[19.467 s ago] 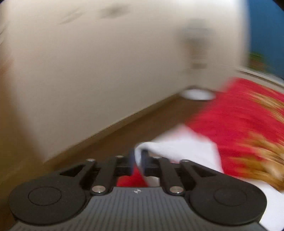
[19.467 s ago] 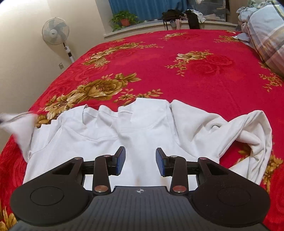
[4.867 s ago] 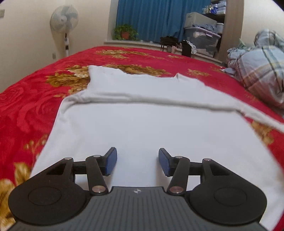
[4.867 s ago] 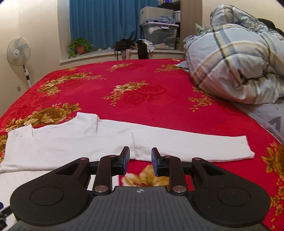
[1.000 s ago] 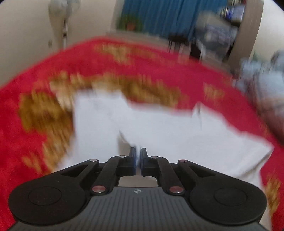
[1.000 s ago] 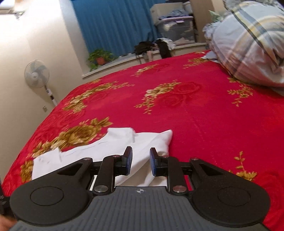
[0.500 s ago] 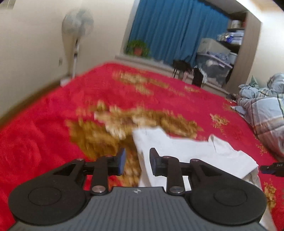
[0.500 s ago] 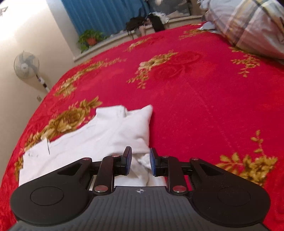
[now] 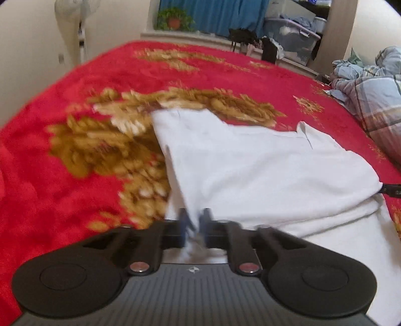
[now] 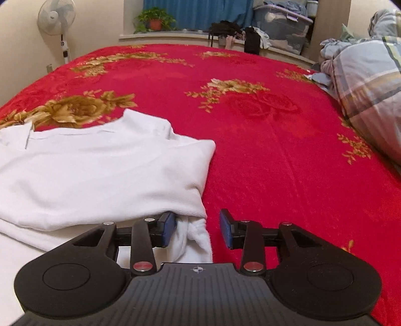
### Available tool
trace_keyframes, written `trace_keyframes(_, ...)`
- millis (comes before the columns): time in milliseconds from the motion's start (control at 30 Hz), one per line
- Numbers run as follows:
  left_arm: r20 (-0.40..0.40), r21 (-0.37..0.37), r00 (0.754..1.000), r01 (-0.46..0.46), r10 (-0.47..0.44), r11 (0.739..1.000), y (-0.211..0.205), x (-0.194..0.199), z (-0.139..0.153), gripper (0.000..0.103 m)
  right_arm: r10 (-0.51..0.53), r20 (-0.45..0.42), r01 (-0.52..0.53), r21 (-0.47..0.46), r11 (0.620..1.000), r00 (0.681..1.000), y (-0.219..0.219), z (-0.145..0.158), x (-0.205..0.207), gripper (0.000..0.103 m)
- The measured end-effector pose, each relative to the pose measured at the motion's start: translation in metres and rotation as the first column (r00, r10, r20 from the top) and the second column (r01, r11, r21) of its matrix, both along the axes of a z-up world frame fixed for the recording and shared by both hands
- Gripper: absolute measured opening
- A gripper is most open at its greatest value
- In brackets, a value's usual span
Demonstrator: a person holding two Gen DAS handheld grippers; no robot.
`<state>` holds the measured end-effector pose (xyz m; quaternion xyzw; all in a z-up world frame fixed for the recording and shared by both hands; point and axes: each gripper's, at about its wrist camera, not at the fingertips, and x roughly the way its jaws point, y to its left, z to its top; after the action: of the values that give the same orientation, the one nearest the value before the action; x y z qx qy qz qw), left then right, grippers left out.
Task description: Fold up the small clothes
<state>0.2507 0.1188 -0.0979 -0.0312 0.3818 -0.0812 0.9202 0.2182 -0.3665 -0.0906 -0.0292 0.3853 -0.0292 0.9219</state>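
A white long-sleeved shirt [image 9: 263, 170] lies partly folded on the red flowered bedspread [image 9: 62, 188]; it also shows in the right wrist view [image 10: 95, 175]. My left gripper [image 9: 194, 227] is nearly shut, with the shirt's left folded edge between its fingers; the view is blurred there. My right gripper [image 10: 198, 232] is open at the shirt's right folded corner, with bunched white cloth lying between its fingers. The right gripper's tip [image 9: 391, 192] shows at the right edge of the left wrist view.
A plaid duvet [image 10: 371, 82] is heaped at the right. A standing fan [image 10: 57, 17], a potted plant [image 10: 155, 21] and storage boxes [image 10: 283, 25] stand beyond the bed's far edge. Red bedspread [image 10: 275, 155] spreads ahead and to the right.
My left gripper has closed on the shirt's left edge. My right gripper has opened wide, let go of the cloth and dropped low at the folded corner.
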Motion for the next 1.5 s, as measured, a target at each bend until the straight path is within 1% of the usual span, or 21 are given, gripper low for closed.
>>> trace_keyframes(100, 0.093, -0.054, 0.995, -0.036, 0.041, 0.998, 0.011, -0.005, 0.029, 0.004, -0.012, 0.020, 0.012, 0.028, 1.000, 1.000, -0.002, 0.012, -0.005, 0.003)
trace_keyframes(167, 0.121, -0.045, 0.991, -0.058, 0.063, 0.997, 0.012, -0.009, 0.038, 0.004, 0.012, 0.052, -0.014, 0.021, 1.000, 0.999, 0.000, 0.022, -0.012, 0.003)
trace_keyframes(233, 0.045, 0.017, 0.994, -0.100, 0.099, 0.995, 0.012, 0.000, 0.024, 0.004, -0.033, -0.062, 0.032, -0.012, 0.999, 0.998, -0.008, 0.006, -0.004, 0.000)
trace_keyframes(300, -0.088, 0.002, 0.987, -0.138, 0.137, 0.990, 0.021, 0.009, 0.004, 0.005, -0.109, -0.175, 0.099, -0.063, 0.993, 0.979, -0.022, -0.012, 0.002, 0.000)
trace_keyframes(367, -0.098, -0.044, 0.984, -0.154, 0.149, 0.987, 0.027, 0.011, 0.006, 0.006, -0.102, -0.173, 0.092, -0.064, 0.994, 0.980, -0.028, -0.006, 0.000, 0.000)
trace_keyframes(500, 0.092, -0.030, 0.985, -0.147, 0.149, 0.989, 0.021, 0.001, 0.038, 0.012, -0.106, 0.049, 0.102, 0.070, 0.992, 0.993, -0.037, 0.044, -0.016, 0.001)
trace_keyframes(600, 0.110, -0.068, 0.991, -0.070, 0.077, 0.995, 0.009, -0.003, 0.036, 0.012, -0.059, 0.183, 0.010, 0.258, 0.966, 0.981, -0.035, 0.056, -0.015, 0.003)
trace_keyframes(700, 0.000, 0.009, 0.999, -0.032, 0.032, 0.999, -0.003, 0.008, 0.009, 0.015, -0.012, 0.129, -0.030, 0.318, 0.947, 0.992, -0.025, 0.032, 0.000, 0.003)
trace_keyframes(733, -0.066, 0.016, 0.997, -0.036, 0.037, 0.999, -0.001, 0.011, -0.002, 0.016, -0.014, 0.054, -0.002, 0.279, 0.960, 0.998, -0.022, 0.017, 0.008, 0.003)
trace_keyframes(767, -0.066, -0.016, 0.997, -0.047, 0.046, 0.999, 0.003, 0.009, -0.004, 0.016, -0.030, -0.017, 0.033, 0.225, 0.974, 0.999, -0.020, 0.002, 0.014, 0.003)
trace_keyframes(800, -0.058, -0.032, 0.997, -0.053, 0.051, 0.998, 0.005, 0.009, 0.001, 0.016, -0.048, -0.030, 0.053, 0.201, 0.978, 0.998, -0.023, -0.006, 0.013, 0.003)
trace_keyframes(867, -0.005, -0.040, 0.999, -0.036, 0.036, 0.999, 0.005, 0.004, 0.014, 0.020, -0.076, -0.017, 0.078, 0.222, 0.972, 0.997, -0.027, 0.003, 0.010, 0.005)
trace_keyframes(933, 0.045, -0.037, 0.999, -0.027, 0.029, 0.999, 0.005, -0.002, 0.017, 0.031, -0.056, 0.077, 0.033, 0.274, 0.961, 0.995, -0.029, 0.019, 0.001, 0.008)
trace_keyframes(967, 0.031, -0.020, 0.999, -0.028, 0.028, 0.999, 0.002, -0.001, 0.012, 0.034, -0.040, 0.105, 0.011, 0.258, 0.966, 0.994, -0.027, 0.020, -0.002, 0.008)
trace_keyframes(1033, -0.075, 0.018, 0.997, -0.021, 0.022, 1.000, 0.001, 0.005, -0.008, 0.036, -0.035, 0.036, 0.027, 0.208, 0.978, 0.999, -0.024, 0.008, 0.002, 0.010)
trace_keyframes(1067, -0.049, 0.018, 0.998, -0.028, 0.029, 0.999, 0.002, -0.001, -0.004, 0.037, -0.049, -0.025, 0.053, 0.198, 0.979, 0.998, -0.028, -0.004, 0.000, 0.013)
trace_keyframes(1100, -0.034, 0.032, 0.999, -0.037, 0.038, 0.999, 0.001, -0.006, 0.007, 0.037, -0.083, -0.026, 0.087, 0.212, 0.973, 0.996, -0.032, -0.007, -0.005, 0.022)
trace_keyframes(1167, 0.039, -0.020, 0.999, -0.035, 0.036, 0.999, 0.006, -0.022, 0.037, 0.039, -0.144, -0.038, 0.149, 0.249, 0.957, 0.989, -0.041, 0.008, -0.017, 0.029)
trace_keyframes(1233, 0.115, -0.075, 0.993, -0.032, 0.041, 0.997, 0.013, -0.044, 0.067, 0.048, -0.158, 0.013, 0.146, 0.307, 0.940, 0.987, -0.046, 0.037, -0.045, 0.028)
trace_keyframes(1367, 0.222, -0.083, 0.972, -0.054, 0.071, 0.995, 0.023, -0.099, 0.122, 0.060, -0.134, 0.100, 0.100, 0.290, 0.952, 0.986, -0.048, 0.096, -0.103, 0.029)
trace_keyframes(1500, 0.275, -0.107, 0.957, -0.066, 0.093, 0.992, 0.032, -0.180, 0.142, 0.062, -0.098, 0.155, 0.047, 0.303, 0.952, 0.983, -0.053, 0.127, -0.170, 0.029)
